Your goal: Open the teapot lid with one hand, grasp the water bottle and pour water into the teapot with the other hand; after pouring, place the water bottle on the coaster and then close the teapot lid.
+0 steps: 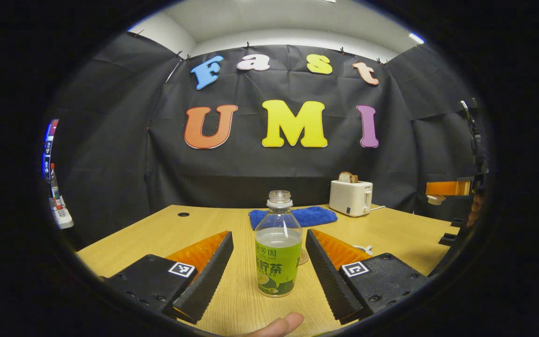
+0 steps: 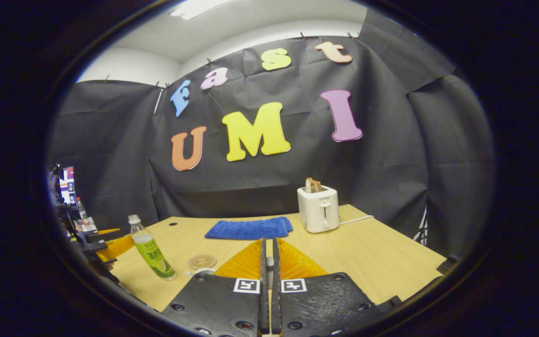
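Left tool (image 1: 269,262) fingers spread wide; right tool (image 2: 269,262) closed (fingers nearly touching).

One bottle (image 1: 278,248), one coaster (image 2: 201,261), one toaster (image 2: 318,208) (one cloth (image 2: 251,228)).

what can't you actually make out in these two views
- Teapot: right gripper view, hidden below the right gripper; a pale bit left of its body is too small to identify.
- Whatever sits between the right gripper's near-closed fingers: a thin grey sliver, too small to name.
- Coaster: left gripper view, mostly behind the water bottle.
- Bottle label: too small and curved in the right gripper view.
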The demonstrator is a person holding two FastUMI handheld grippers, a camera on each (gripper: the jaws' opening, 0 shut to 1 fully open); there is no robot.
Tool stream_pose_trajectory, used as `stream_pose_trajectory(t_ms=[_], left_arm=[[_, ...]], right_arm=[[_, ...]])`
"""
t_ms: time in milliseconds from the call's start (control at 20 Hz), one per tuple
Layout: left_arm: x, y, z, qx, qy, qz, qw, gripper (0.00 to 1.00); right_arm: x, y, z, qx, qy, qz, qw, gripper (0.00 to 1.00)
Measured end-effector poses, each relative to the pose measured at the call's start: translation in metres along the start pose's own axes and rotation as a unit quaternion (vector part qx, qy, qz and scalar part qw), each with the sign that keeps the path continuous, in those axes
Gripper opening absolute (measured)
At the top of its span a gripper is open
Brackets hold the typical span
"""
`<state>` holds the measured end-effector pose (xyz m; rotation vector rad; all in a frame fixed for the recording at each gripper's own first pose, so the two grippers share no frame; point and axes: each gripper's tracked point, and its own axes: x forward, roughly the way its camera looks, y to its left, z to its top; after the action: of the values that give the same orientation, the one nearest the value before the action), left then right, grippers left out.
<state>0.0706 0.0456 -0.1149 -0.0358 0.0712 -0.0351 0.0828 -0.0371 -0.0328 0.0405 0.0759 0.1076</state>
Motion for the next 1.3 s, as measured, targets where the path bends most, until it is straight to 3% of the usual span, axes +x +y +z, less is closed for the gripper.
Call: stream_pose_trajectory(t_ms=[500,650,750,900,1100,1300], left_arm=[[0.038,-0.011,-0.028,-0.034,0.012,-0.021,0.999,0.98],[0.045,-0.012,-0.035,-0.012,0.015,-0.022,1.000,0.93],[0.044,-0.010,-0.036,0.006,0.011,-0.018,1.000,0.81],[0.043,-0.008,-0.037,0.016,0.018,-0.011,1.000,0.79],[0.039,0.010,-0.031,0.055,0.027,0.029,0.998,0.78],[0.033,0.012,-0.031,0.075,0.059,0.031,0.995,0.78]], right_arm=[[0.002,0.000,-0.005,-0.007,0.010,0.003,1.000,0.02],[0.002,-0.003,-0.004,-0.007,0.011,-0.002,1.000,0.02],[0.000,-0.005,-0.005,-0.006,0.011,-0.002,1.000,0.02],[0.001,-0.005,-0.006,-0.007,0.012,-0.002,1.000,0.02],[0.002,-0.005,-0.009,-0.011,0.017,-0.003,1.000,0.02],[0.004,-0.010,-0.011,-0.013,0.021,-0.007,1.000,0.02]])
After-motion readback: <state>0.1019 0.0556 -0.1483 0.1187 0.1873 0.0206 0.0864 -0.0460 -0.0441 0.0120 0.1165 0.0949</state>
